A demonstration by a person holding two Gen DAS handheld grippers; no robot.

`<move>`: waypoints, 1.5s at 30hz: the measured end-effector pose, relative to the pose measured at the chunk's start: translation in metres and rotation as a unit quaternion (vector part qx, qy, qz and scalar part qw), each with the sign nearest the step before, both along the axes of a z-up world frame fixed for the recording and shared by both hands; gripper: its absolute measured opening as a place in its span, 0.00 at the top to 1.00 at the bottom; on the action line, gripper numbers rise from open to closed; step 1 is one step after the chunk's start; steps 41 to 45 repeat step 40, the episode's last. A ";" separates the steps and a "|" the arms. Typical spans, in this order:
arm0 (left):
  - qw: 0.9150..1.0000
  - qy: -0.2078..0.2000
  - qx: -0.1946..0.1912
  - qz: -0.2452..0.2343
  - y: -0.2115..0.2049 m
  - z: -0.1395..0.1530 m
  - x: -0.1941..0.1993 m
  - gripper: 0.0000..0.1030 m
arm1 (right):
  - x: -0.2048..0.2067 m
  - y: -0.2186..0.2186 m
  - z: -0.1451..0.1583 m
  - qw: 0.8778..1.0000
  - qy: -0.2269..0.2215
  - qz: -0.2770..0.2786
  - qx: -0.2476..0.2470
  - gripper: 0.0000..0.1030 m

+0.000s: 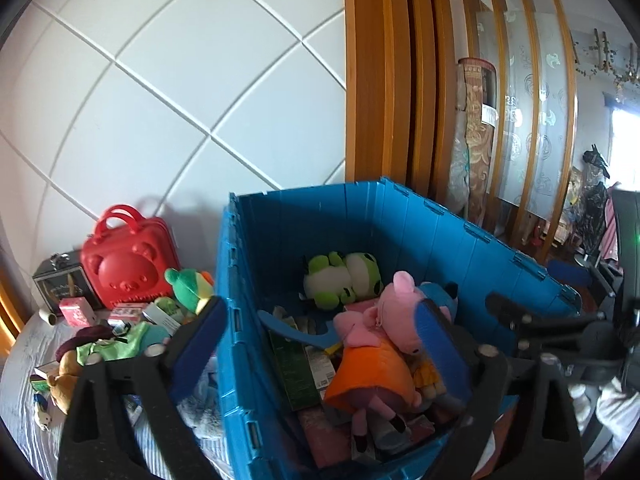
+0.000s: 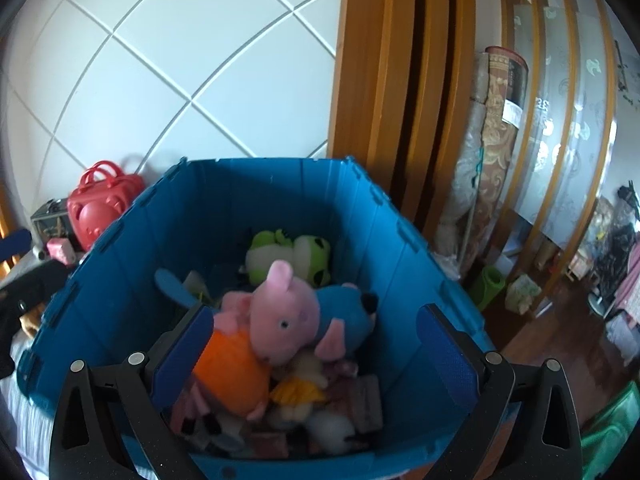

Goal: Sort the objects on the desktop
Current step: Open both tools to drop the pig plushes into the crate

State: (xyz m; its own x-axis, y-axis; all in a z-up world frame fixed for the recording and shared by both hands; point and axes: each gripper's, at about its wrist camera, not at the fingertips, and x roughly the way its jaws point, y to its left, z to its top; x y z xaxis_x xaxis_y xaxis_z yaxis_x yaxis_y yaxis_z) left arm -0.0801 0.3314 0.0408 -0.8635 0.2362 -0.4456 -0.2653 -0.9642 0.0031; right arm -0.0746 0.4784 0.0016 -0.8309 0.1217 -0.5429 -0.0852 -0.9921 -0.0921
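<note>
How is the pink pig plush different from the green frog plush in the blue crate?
The pink pig plush wears an orange dress; the green frog plush is green with a white belly. The pig lies near the front, on top of the pile; the frog lies by the back wall. Both are soft toys inside the blue crate.

the desk (image 1: pixel 16 376) has a pale striped cover. on it stands a blue crate (image 1: pixel 240 280), and beside that, against the wall, a red bear-faced case (image 1: pixel 124 268), a dark box (image 1: pixel 56 284), a pink carton (image 1: pixel 76 311), a green plush (image 1: pixel 188 288) and mixed small toys.
</note>
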 end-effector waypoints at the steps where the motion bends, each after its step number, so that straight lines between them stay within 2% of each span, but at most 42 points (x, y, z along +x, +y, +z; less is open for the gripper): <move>1: 1.000 0.003 -0.004 0.005 0.000 0.000 0.001 0.01 | 0.003 -0.003 -0.001 1.000 -0.003 0.001 0.003 0.00; 3: 1.000 -0.002 -0.010 0.013 0.000 -0.001 0.001 0.01 | 0.006 -0.007 -0.004 1.000 -0.008 0.001 0.008 0.00; 8: 0.999 -0.042 0.008 0.007 -0.008 -0.005 -0.003 0.01 | 0.014 -0.010 -0.004 1.000 -0.020 -0.003 0.000 0.00; 11: 0.998 -0.052 -0.010 0.021 -0.010 -0.006 -0.003 0.01 | 0.019 -0.008 -0.002 1.000 -0.026 -0.008 -0.014 0.00; 15: 0.998 -0.054 -0.023 0.027 -0.011 -0.009 0.002 0.01 | 0.028 -0.008 0.004 1.000 -0.016 -0.008 -0.015 0.00; 23: 0.999 -0.042 -0.024 0.021 -0.013 -0.005 0.013 0.01 | 0.031 -0.010 0.002 1.000 -0.019 -0.002 -0.020 0.00; 45: 0.998 -0.049 -0.019 0.023 -0.013 -0.005 0.017 0.01 | 0.032 -0.007 -0.001 0.999 -0.018 0.001 -0.027 0.00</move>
